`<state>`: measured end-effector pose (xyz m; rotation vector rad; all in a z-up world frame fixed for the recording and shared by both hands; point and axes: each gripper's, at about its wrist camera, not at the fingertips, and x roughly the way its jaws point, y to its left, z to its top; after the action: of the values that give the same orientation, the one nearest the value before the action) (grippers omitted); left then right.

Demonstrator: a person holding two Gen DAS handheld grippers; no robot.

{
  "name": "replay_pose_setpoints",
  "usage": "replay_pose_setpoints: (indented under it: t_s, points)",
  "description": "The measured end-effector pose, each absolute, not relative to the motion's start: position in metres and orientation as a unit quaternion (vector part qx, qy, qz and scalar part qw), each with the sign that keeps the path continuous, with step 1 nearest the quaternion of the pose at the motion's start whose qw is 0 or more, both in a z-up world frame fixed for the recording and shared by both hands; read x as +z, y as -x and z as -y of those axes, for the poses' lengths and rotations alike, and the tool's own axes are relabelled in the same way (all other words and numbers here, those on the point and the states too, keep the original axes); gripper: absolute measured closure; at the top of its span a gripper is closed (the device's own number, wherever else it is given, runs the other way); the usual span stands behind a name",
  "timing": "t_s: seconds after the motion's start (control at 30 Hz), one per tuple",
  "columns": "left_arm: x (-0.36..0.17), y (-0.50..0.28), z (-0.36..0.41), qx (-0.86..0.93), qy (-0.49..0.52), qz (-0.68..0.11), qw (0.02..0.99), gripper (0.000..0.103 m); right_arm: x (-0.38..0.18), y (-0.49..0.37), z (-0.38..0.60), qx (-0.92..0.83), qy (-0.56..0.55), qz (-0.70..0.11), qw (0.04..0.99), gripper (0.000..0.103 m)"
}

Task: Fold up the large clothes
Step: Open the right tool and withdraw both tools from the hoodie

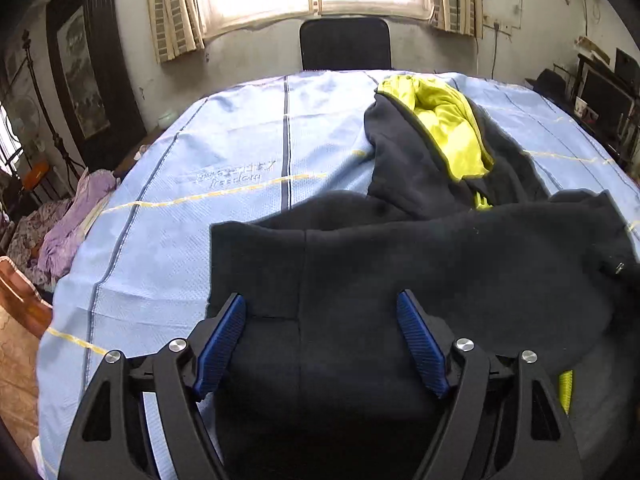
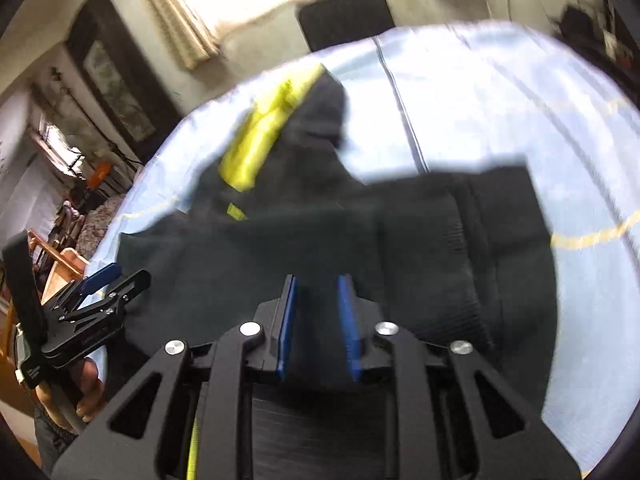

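Note:
A dark navy hoodie (image 1: 420, 264) with a yellow-green hood lining (image 1: 452, 132) lies spread on the light blue cloth-covered table (image 1: 192, 184). My left gripper (image 1: 320, 304) is open just above the hoodie's near left part, blue pads wide apart. In the right wrist view the hoodie (image 2: 304, 248) is blurred. My right gripper (image 2: 318, 284) has its blue pads close together over the dark fabric near the hem; cloth seems to sit between them. The left gripper (image 2: 108, 280) shows at the left edge of that view.
A black chair (image 1: 346, 42) stands behind the table under a bright window. Purple clothes (image 1: 68, 224) lie heaped off the table's left side, beside a wooden chair (image 1: 20, 300). Shelves with clutter (image 1: 600, 96) stand at the right.

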<state>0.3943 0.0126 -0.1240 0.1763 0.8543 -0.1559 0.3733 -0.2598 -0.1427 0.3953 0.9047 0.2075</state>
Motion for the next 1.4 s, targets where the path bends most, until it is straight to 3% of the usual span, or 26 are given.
replay_pose_setpoints:
  t_s: [0.1, 0.13, 0.17, 0.23, 0.27, 0.33, 0.47, 0.63, 0.97, 1.1, 1.17, 1.4]
  points:
    - [-0.122, -0.393, -0.011, -0.071, -0.1, -0.408, 0.905, 0.025, -0.138, -0.371, 0.265, 0.101, -0.207, -0.429, 0.873, 0.086]
    - [-0.121, -0.393, -0.012, -0.071, -0.099, -0.409, 0.904, 0.025, -0.133, -0.368, 0.264, 0.096, -0.201, -0.417, 0.881, 0.077]
    - [-0.118, -0.391, -0.01, -0.072, -0.095, -0.41, 0.904, 0.025, -0.124, -0.361, 0.263, 0.088, -0.192, -0.391, 0.896, 0.054]
    - [-0.108, -0.386, -0.013, -0.08, -0.078, -0.405, 0.908, 0.025, -0.107, -0.346, 0.267, 0.09, -0.212, -0.337, 0.913, 0.03]
    - [-0.1, -0.38, -0.015, -0.084, -0.07, -0.4, 0.91, 0.025, -0.099, -0.339, 0.27, 0.099, -0.24, -0.314, 0.913, 0.026]
    - [-0.087, -0.368, -0.017, -0.088, -0.057, -0.393, 0.914, 0.025, -0.091, -0.333, 0.275, 0.147, -0.313, -0.317, 0.883, 0.026]
    - [-0.069, -0.334, -0.022, -0.104, -0.027, -0.386, 0.916, 0.025, -0.097, -0.323, 0.266, 0.238, -0.365, -0.389, 0.812, 0.047]
    - [-0.041, -0.254, -0.041, -0.1, -0.025, -0.349, 0.931, 0.025, -0.081, -0.257, 0.253, 0.253, -0.299, -0.405, 0.826, 0.047]
    - [0.03, -0.083, -0.108, -0.094, 0.025, -0.268, 0.959, 0.021, -0.018, -0.055, 0.276, 0.24, -0.215, -0.317, 0.892, 0.046]
    - [0.046, -0.02, -0.125, -0.091, 0.023, -0.24, 0.966, 0.007, -0.001, 0.005, 0.277, 0.244, -0.183, -0.283, 0.909, 0.045]
    - [0.045, -0.006, -0.129, -0.089, 0.014, -0.236, 0.967, 0.004, 0.002, 0.026, 0.277, 0.243, -0.165, -0.268, 0.917, 0.038]
    - [-0.002, -0.041, -0.131, -0.102, 0.031, -0.306, 0.946, 0.004, -0.036, 0.003, 0.284, 0.214, -0.181, -0.311, 0.908, 0.037]
